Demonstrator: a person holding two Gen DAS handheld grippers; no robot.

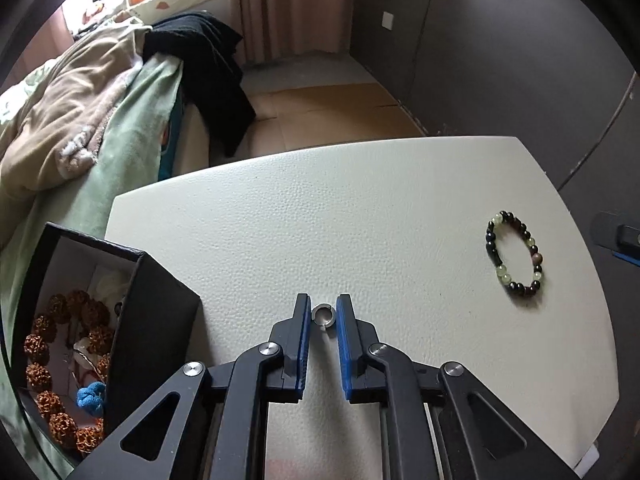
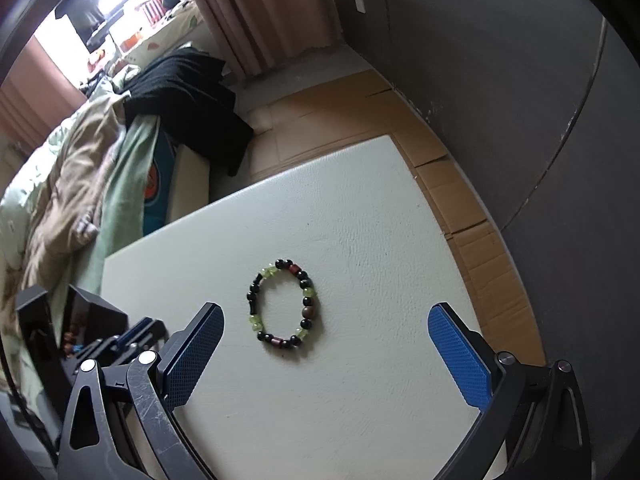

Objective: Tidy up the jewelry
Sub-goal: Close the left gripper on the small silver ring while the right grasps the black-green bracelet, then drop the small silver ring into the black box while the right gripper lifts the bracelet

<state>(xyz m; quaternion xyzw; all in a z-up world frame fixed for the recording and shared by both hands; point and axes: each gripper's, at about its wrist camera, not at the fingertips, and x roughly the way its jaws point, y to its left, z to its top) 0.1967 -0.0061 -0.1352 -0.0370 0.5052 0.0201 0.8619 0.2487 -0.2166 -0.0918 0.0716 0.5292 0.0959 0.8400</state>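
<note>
A small silver ring [image 1: 323, 315] is pinched between the blue pads of my left gripper [image 1: 323, 310], just above the white table [image 1: 360, 216]. A bracelet of black and green beads [image 1: 515, 254] lies on the table to the right; it also shows in the right wrist view [image 2: 284, 306], straight ahead of my right gripper [image 2: 326, 316], which is wide open and empty. A black open box [image 1: 100, 340] at the left holds brown beads and other jewelry; it shows at the left in the right wrist view [image 2: 80, 320].
A bed with green and tan bedding [image 1: 80, 128] and a black garment [image 1: 204, 64] stands behind the table. Cardboard sheets [image 2: 460, 208] lie on the floor by the dark wall at the right.
</note>
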